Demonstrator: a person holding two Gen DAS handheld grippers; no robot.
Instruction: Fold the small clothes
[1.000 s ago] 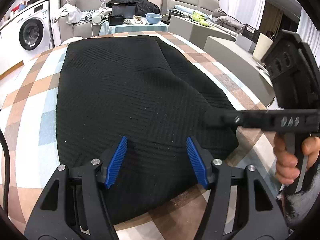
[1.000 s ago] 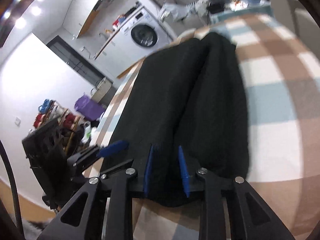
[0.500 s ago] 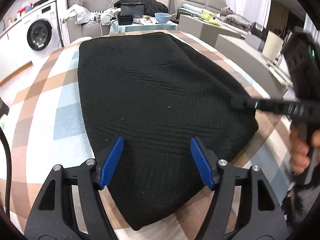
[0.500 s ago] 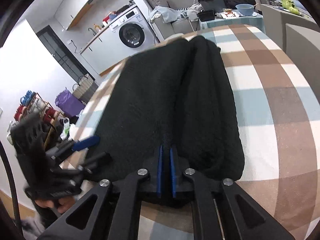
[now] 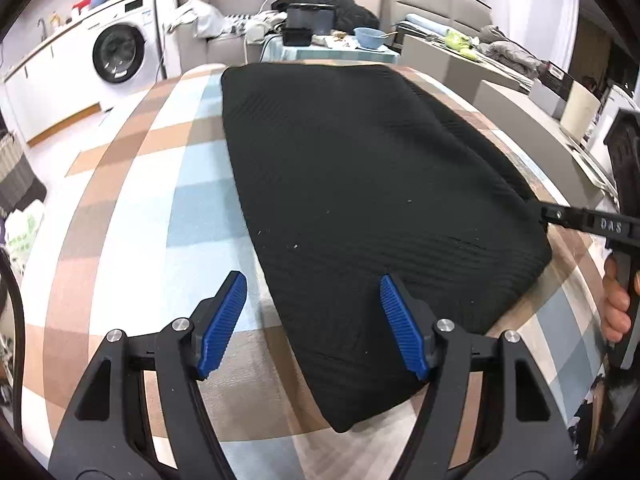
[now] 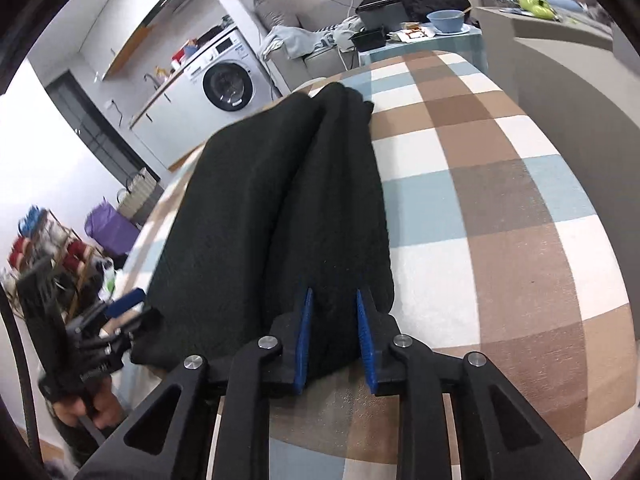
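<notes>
A black knitted garment [image 5: 360, 184] lies folded lengthways on the checked tablecloth [image 5: 132, 216]. My left gripper [image 5: 314, 324] is open and empty, hovering over the garment's near left corner. In the left wrist view the right gripper [image 5: 560, 216] reaches in at the garment's right edge. In the right wrist view my right gripper [image 6: 332, 336] has its blue pads partly apart with a fold of the garment [image 6: 280, 208] between them, loosely, not pinched. The left gripper [image 6: 120, 308] shows there at the garment's other corner.
A washing machine [image 5: 116, 56] stands at the back left. A side table with a blue bowl [image 5: 370, 36] and dark boxes sits beyond the table's far end. Grey sofas with clothes lie at the back right. A basket and shelf [image 6: 44, 248] stand left of the table.
My left gripper has drawn back and to the left, off the garment. My right gripper closed to pinch the fold, then opened partway again.
</notes>
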